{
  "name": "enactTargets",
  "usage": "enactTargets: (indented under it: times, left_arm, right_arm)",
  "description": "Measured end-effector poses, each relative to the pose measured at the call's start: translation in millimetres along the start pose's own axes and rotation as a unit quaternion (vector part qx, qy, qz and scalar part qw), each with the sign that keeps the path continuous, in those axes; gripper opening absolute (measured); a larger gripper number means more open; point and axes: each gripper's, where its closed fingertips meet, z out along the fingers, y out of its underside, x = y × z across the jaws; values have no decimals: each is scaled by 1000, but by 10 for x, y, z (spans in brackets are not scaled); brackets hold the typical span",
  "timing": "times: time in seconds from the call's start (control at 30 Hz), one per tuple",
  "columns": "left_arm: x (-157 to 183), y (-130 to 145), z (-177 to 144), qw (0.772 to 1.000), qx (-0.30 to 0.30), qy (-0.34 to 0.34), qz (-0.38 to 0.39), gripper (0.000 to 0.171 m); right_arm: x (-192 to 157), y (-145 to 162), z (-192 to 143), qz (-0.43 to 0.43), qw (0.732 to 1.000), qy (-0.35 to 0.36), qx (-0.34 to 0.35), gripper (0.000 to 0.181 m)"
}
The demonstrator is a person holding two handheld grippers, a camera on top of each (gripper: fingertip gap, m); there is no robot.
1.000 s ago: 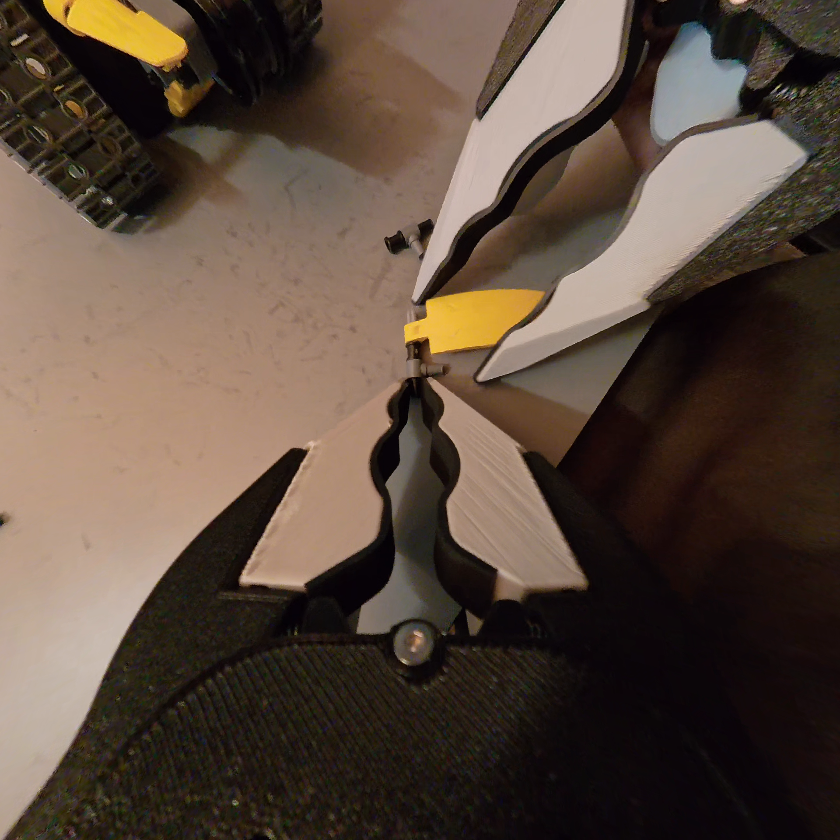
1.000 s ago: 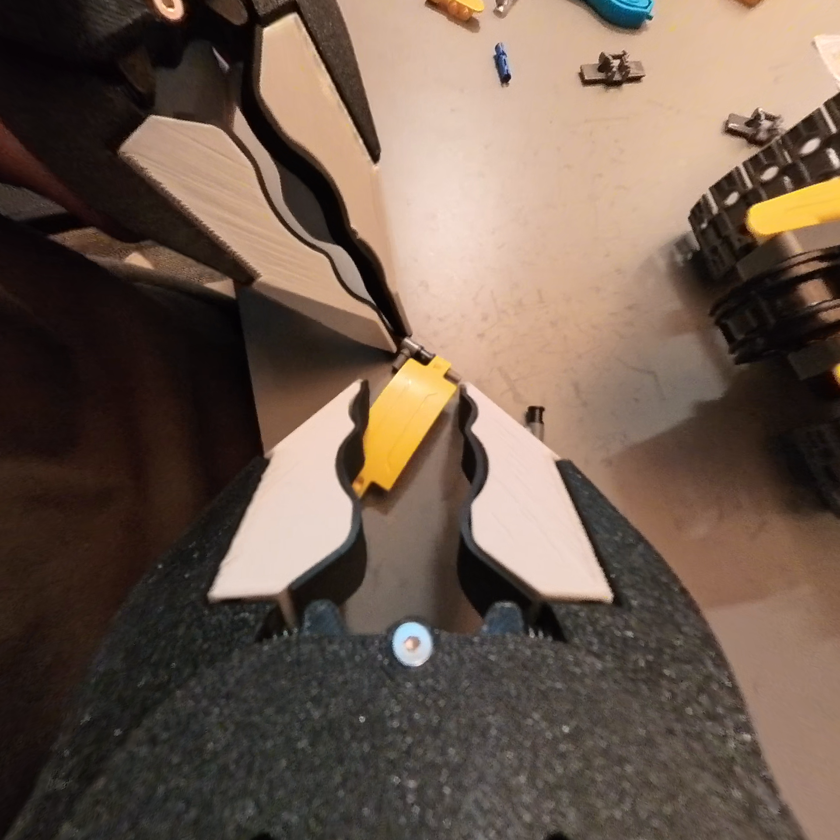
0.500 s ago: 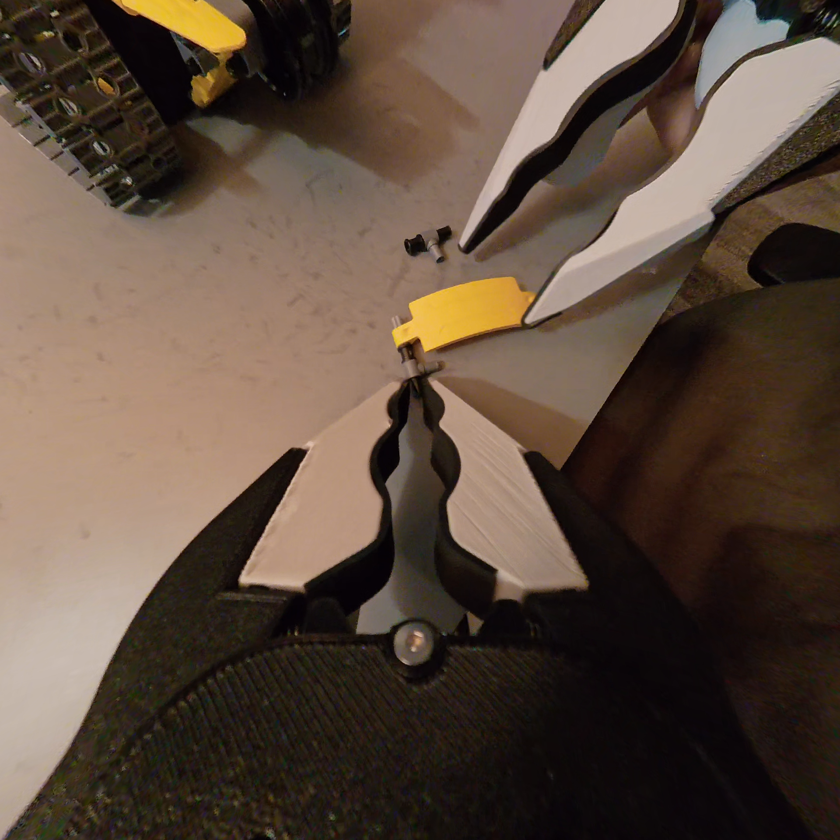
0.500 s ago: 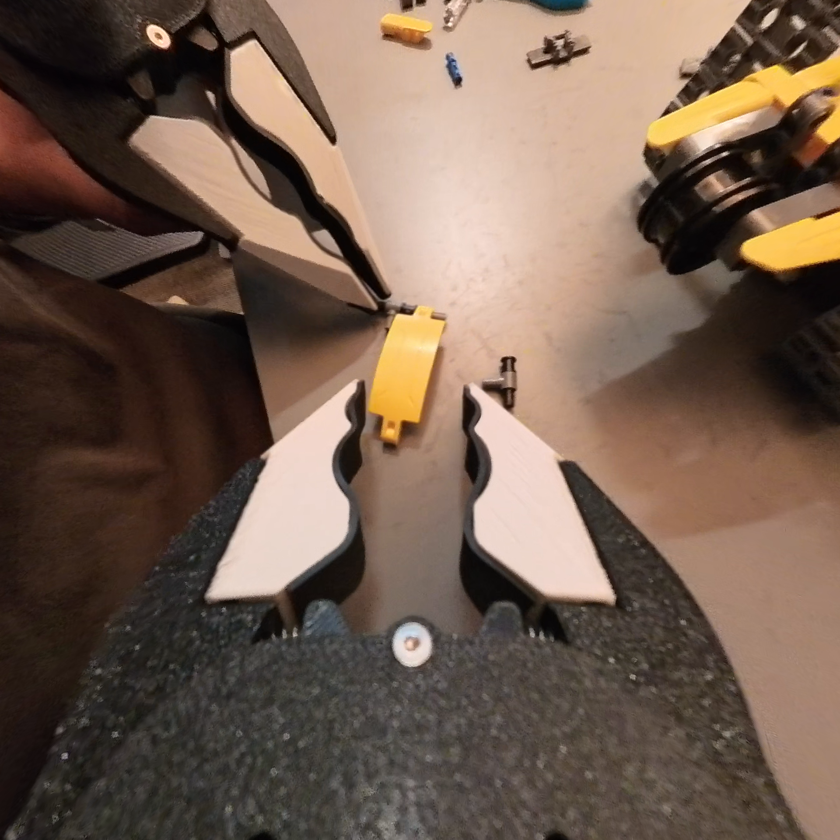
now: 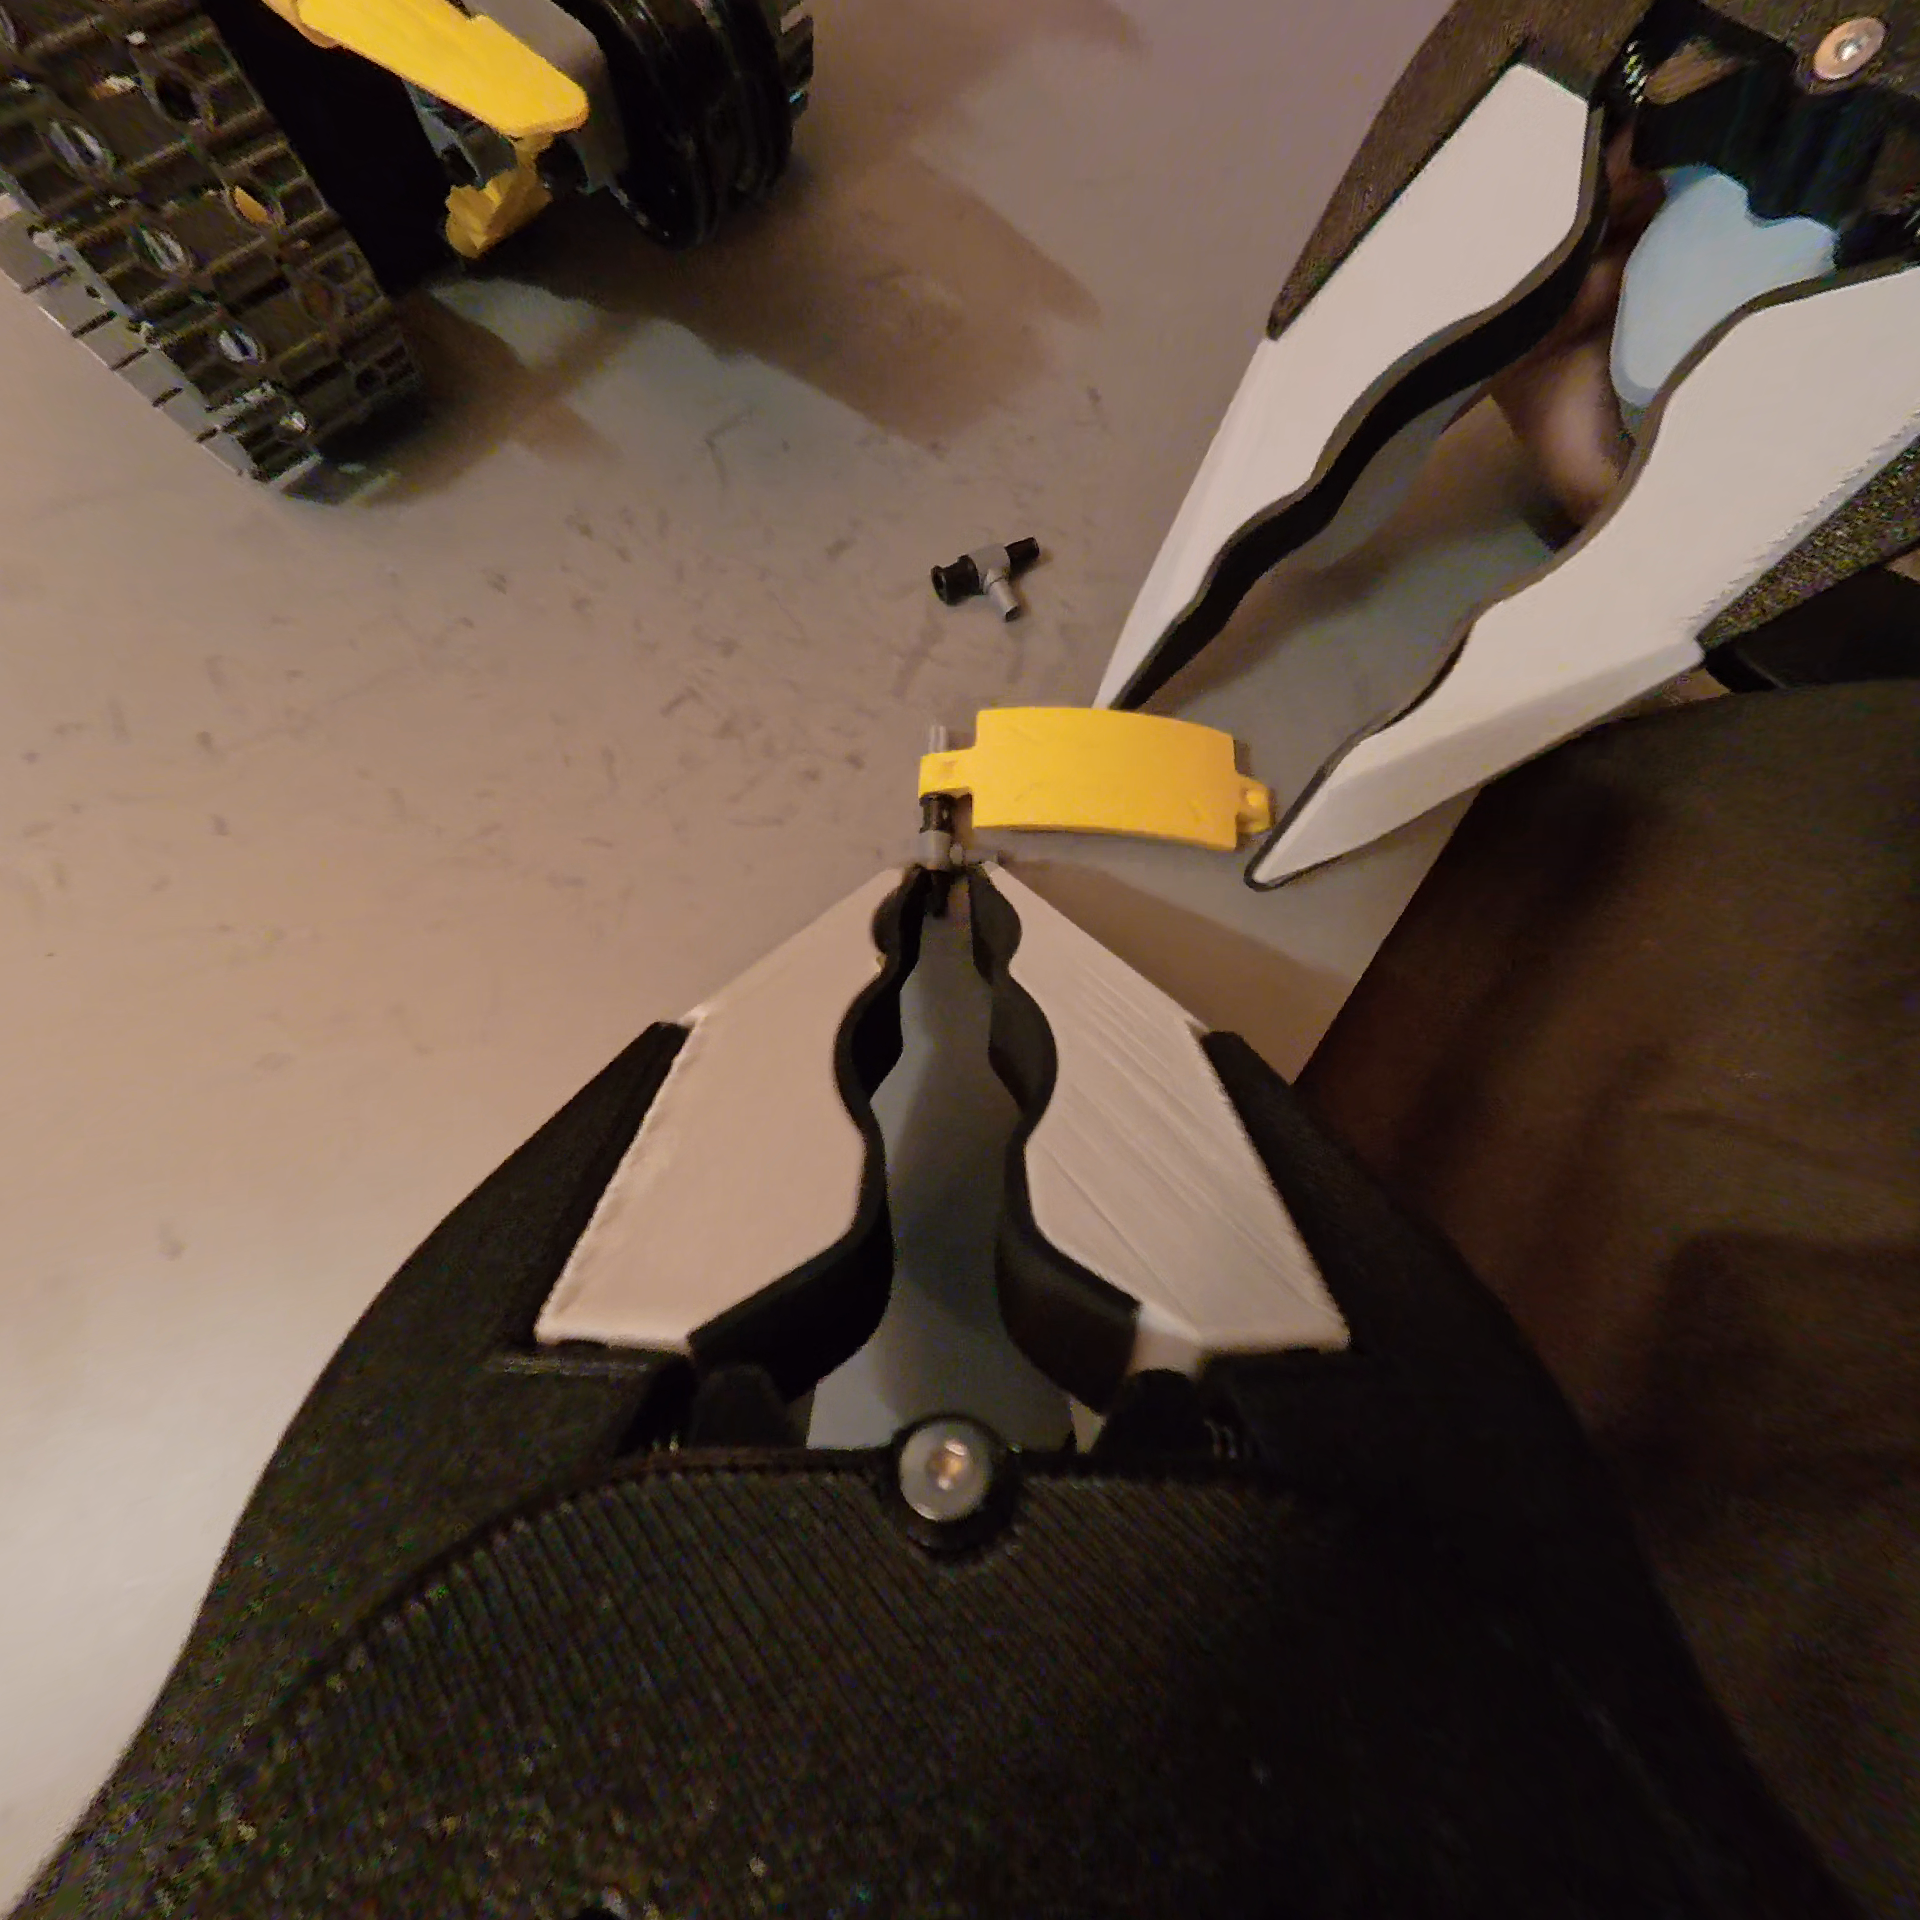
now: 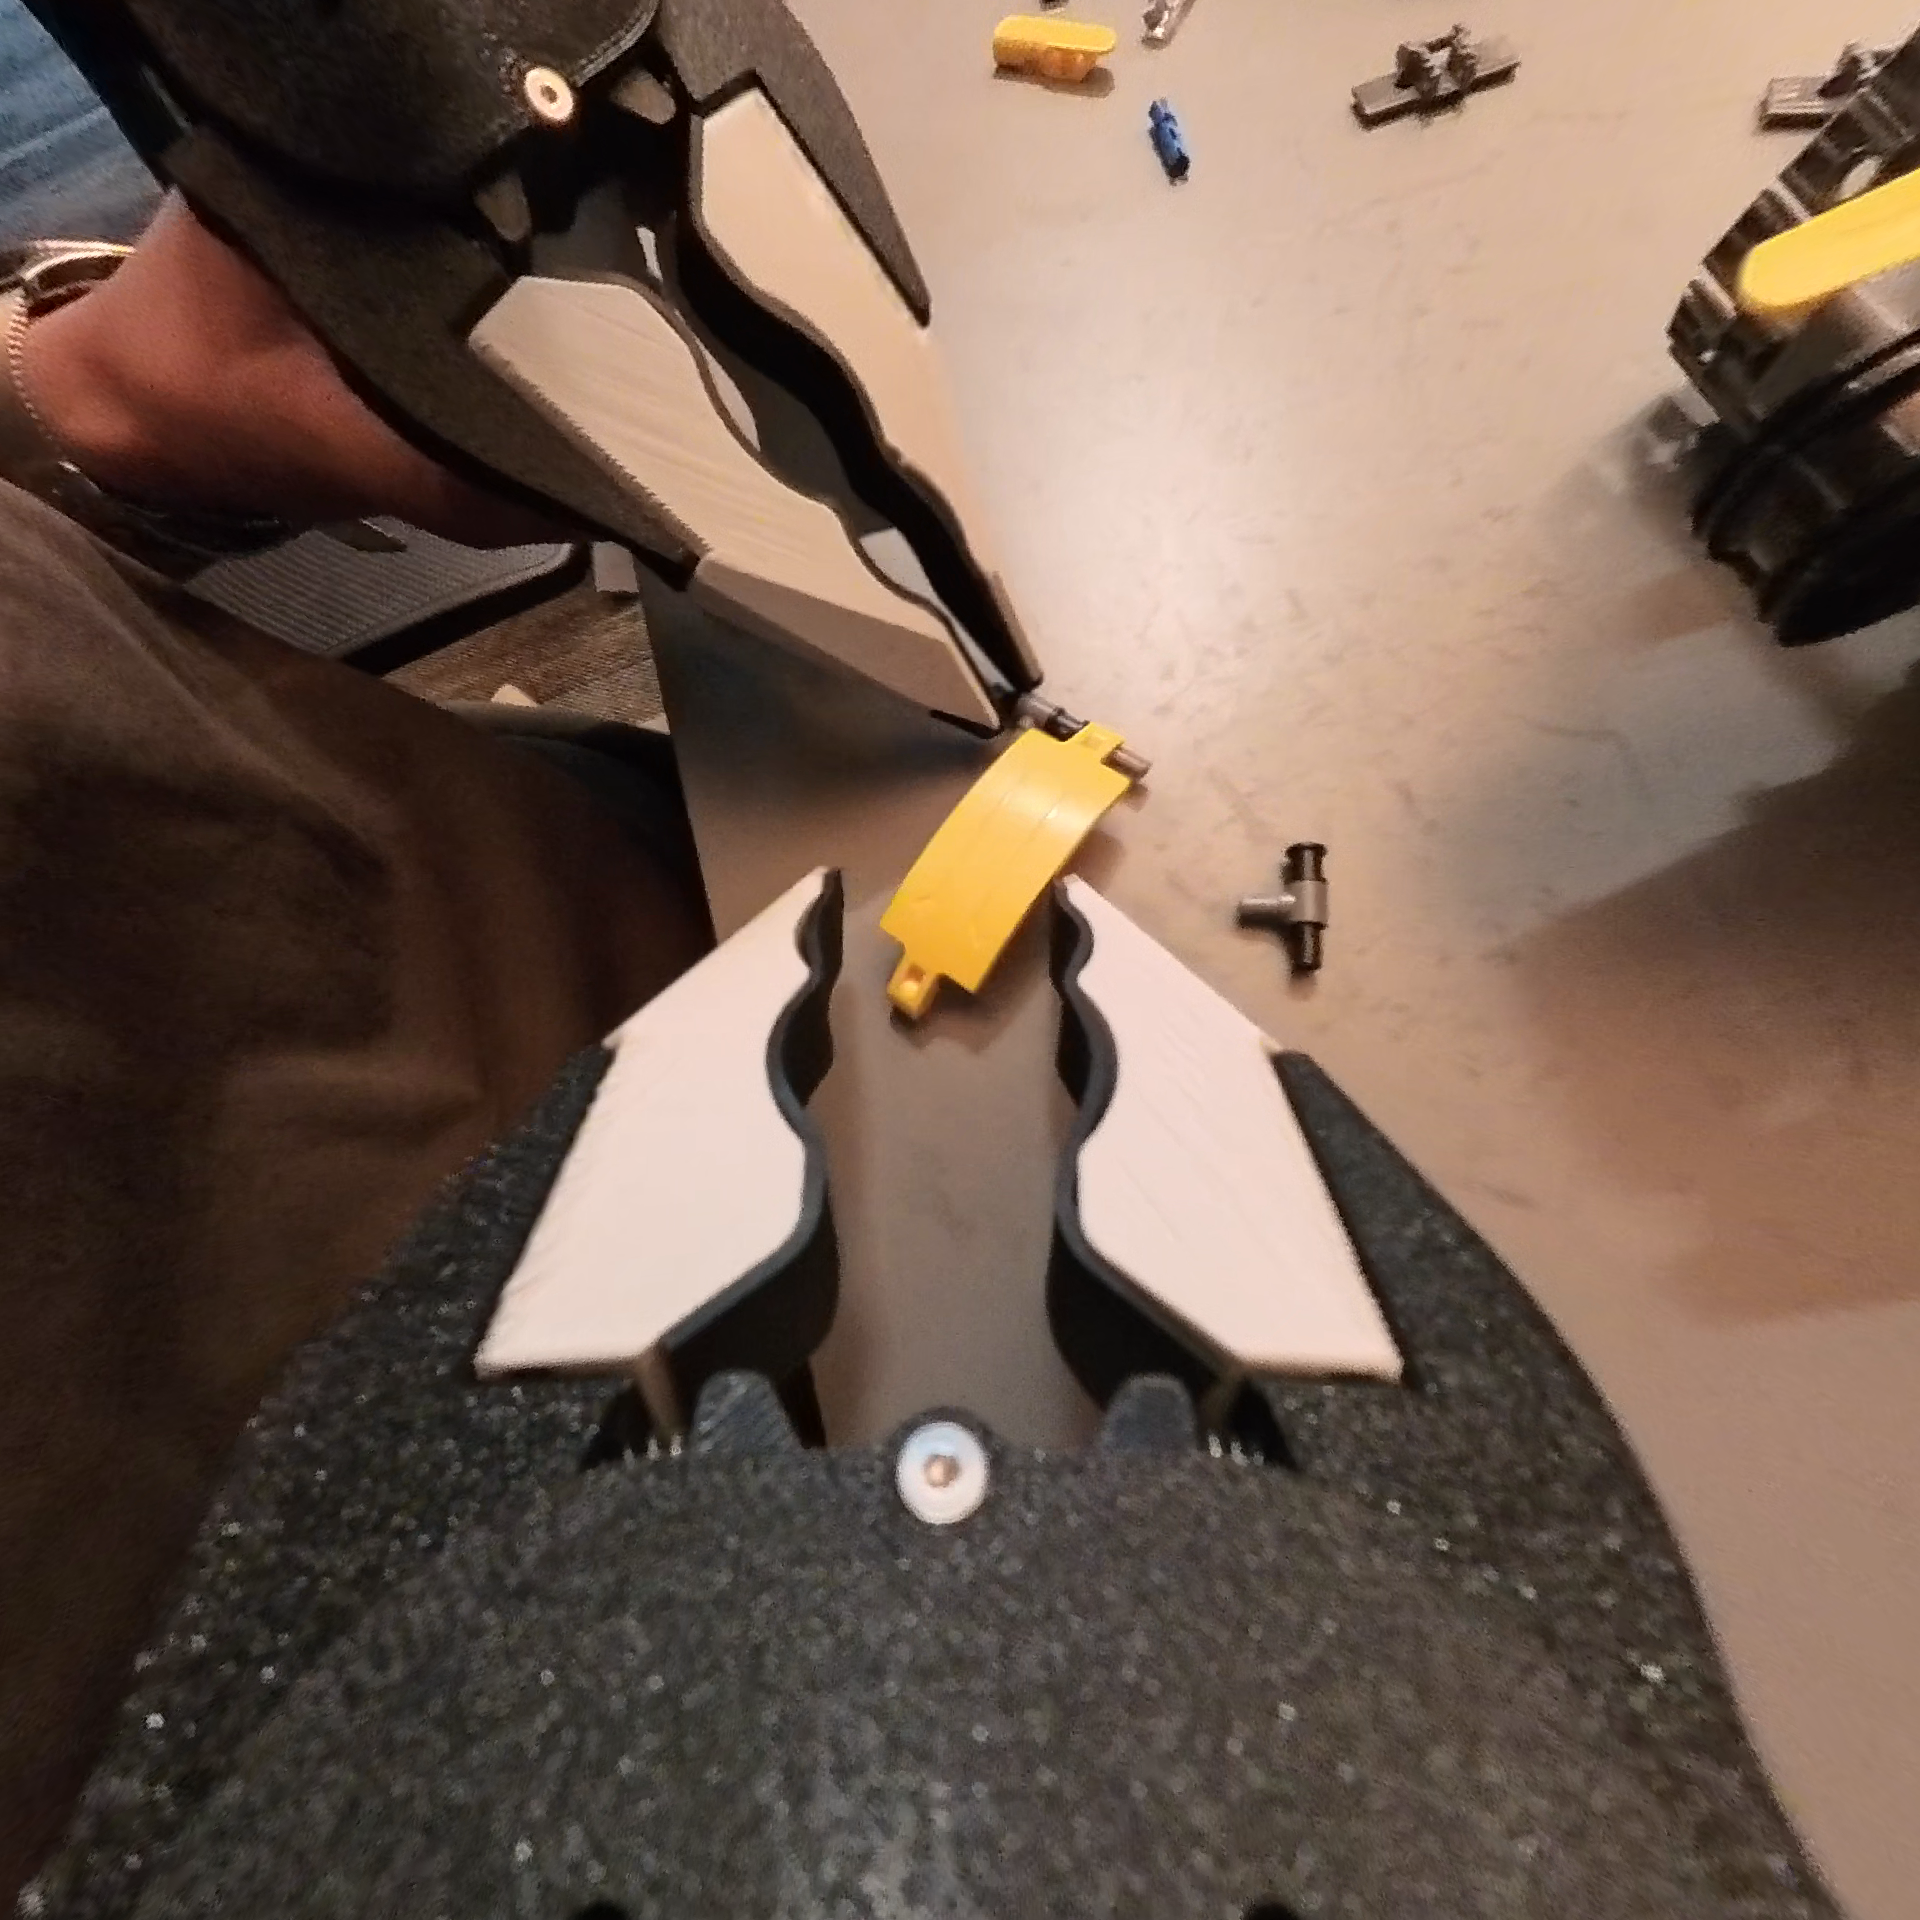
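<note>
A curved yellow panel piece (image 5: 1096,771) hangs from a small grey and black pin (image 5: 940,840). My left gripper (image 5: 943,883) is shut on that pin and holds the panel just above the grey table (image 5: 364,831). The panel also shows in the right wrist view (image 6: 997,854), with the left gripper (image 6: 1013,698) at its far end. My right gripper (image 6: 945,894) is open, its tips on either side of the panel's near end, not gripping it. In the left wrist view the right gripper (image 5: 1184,790) spreads around the panel's right end.
A loose grey and black T-shaped connector (image 5: 987,578) lies on the table beyond the panel, also in the right wrist view (image 6: 1291,902). A tracked black and yellow vehicle model (image 5: 260,208) stands at the far left. Small loose parts (image 6: 1434,78) lie far off. A person's brown sleeve (image 6: 208,935) borders the table edge. One gripper's finger ends stand about 4 centimeters off the other's.
My right gripper has opened and let go of the yellow panel, then drawn back a little. My left gripper stays shut on the pin, the panel swinging to lie more sideways.
</note>
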Motion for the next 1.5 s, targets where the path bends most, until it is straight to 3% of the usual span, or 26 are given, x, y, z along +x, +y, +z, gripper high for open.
enactTargets:
  times: [0.13,0.37,0.67,0.83,1.13,1.5]
  left_arm:
    - [11,-38,-48,1000,16,11,-13,20]
    - [20,-66,-69,999,34,9,-35,38]
    - [31,-6,-81,997,41,-42,-50,38]
    - [53,8,-47,997,33,-31,-54,34]
    - [103,-7,-11,997,39,-11,-68,34]
    - [102,-55,44,996,42,17,-77,31]
  right_arm:
    - [41,-20,-59,-10,1000,12,5,41]
    - [592,-77,-207,13,994,109,21,40]
    - [664,15,-30,-30,989,139,-32,21]
    - [710,17,-40,-49,989,130,-45,15]
    - [526,-30,72,-132,990,-6,-56,15]
    - [363,20,60,-144,987,-18,-63,15]
